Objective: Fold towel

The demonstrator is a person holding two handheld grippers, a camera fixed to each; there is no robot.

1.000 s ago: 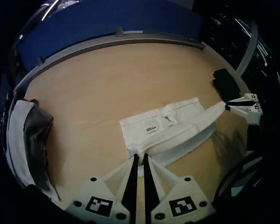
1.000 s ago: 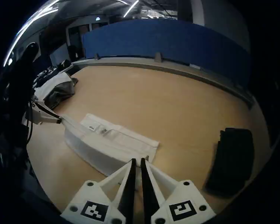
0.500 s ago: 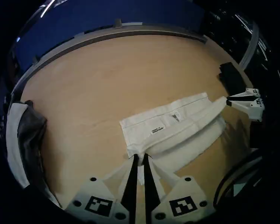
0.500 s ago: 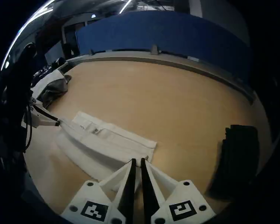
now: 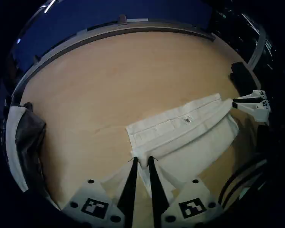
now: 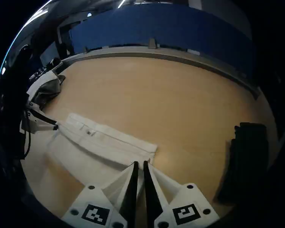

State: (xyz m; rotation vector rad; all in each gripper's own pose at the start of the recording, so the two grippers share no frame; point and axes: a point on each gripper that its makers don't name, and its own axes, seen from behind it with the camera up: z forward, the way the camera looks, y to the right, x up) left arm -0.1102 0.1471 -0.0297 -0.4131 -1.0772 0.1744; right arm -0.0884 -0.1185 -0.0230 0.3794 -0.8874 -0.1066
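We are looking at one towel (image 5: 180, 129), made of white, matte woven cloth with a hemmed band and one small sewn tag (image 5: 187, 120), lying on a smooth, light wooden table (image 5: 116, 76). Its far part is resting flat on the wood as a long rectangle. Its near edge is gathering into a soft ridge that is running between the two grippers, with a loose layer spreading below it.

The left gripper (image 5: 142, 162) is pinching one end of that ridge: its two white, tapered fingers are standing almost together, with only the cloth's thickness between them. The right gripper (image 6: 140, 166) is clamping the other end in the same way, its fingers nearly touching around the fabric.

Besides the towel we are counting three things: one black stack (image 6: 247, 152) — blocky, folded, well apart on the right gripper's side — one rumpled grey-and-white cloth pile (image 5: 26, 144) at the table's edge, and one blue partition (image 6: 161, 34) running along the far rim.
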